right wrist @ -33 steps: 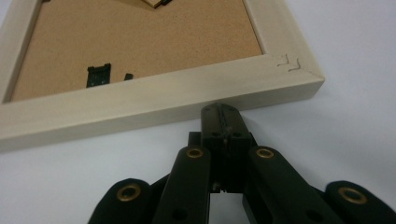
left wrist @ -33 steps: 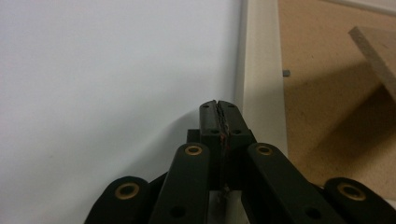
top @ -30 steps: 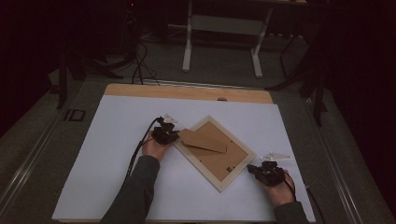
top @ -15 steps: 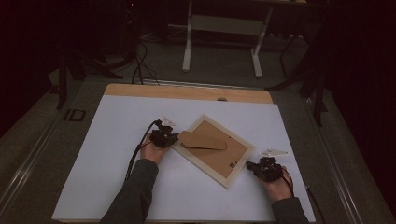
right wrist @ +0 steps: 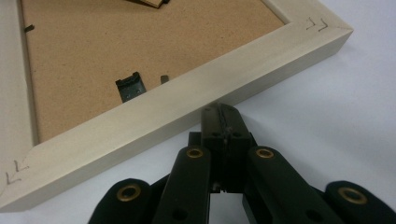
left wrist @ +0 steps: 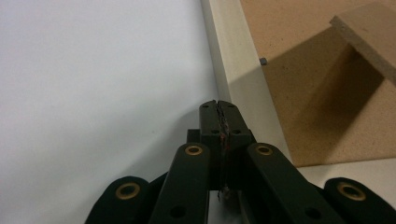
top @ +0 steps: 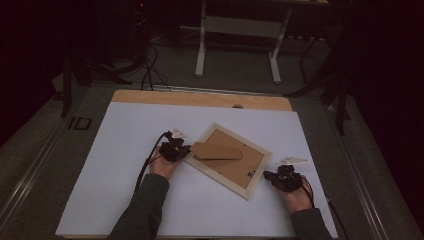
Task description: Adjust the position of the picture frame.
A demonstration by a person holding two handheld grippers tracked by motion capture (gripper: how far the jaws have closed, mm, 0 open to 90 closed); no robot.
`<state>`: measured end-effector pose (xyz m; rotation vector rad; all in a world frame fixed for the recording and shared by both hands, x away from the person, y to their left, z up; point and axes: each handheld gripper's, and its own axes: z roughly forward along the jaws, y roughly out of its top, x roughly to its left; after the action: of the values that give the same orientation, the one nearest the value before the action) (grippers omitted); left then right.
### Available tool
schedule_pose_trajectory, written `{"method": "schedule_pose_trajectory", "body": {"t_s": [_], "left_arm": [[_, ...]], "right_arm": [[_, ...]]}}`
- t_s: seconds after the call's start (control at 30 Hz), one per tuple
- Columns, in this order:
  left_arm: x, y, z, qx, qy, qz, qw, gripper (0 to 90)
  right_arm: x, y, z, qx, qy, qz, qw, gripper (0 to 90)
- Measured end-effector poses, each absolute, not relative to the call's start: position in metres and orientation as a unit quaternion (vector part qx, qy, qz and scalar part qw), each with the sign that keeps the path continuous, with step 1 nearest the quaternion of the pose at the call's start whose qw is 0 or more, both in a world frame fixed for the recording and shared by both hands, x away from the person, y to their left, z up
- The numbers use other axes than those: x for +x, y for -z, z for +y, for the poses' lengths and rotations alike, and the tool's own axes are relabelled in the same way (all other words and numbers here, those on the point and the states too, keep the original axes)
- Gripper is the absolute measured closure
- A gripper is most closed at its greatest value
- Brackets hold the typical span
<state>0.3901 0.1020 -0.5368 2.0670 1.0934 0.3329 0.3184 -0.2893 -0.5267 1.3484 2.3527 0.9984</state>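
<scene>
A pale wooden picture frame [top: 227,158] lies face down on a white tabletop [top: 115,150], its brown backing board turned up, probably so the back can be worked on. A cardboard stand [top: 216,150] on that backing is swung partly up, casting a shadow in the left gripper view. The frame sits near the middle of the tabletop, turned diagonally: its long axis runs from the far left toward the near right, with one corner pointing at the person's right hand. The left tool [top: 174,149] has its jaws pressed together, holding nothing, its tip just beside the frame's left edge [left wrist: 233,79]. The right tool [top: 283,179] is likewise closed and empty, its tip at or touching the outer side of the frame's rail [right wrist: 187,112] near the right corner. With one tool on each side, the hands seem placed to steady or nudge the frame rather than grip it.
</scene>
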Motion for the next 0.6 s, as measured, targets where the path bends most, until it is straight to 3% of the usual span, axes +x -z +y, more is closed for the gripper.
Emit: {"method": "schedule_pose_trajectory", "body": {"t_s": [0.6], "left_arm": [[0.375, 0.538, 0.108, 0.791, -0.129, 0.460, 0.383, 90.0]], "right_arm": [[0.335, 0.524, -0.280, 0.455, -0.322, 0.818, 0.142, 89.9]]}}
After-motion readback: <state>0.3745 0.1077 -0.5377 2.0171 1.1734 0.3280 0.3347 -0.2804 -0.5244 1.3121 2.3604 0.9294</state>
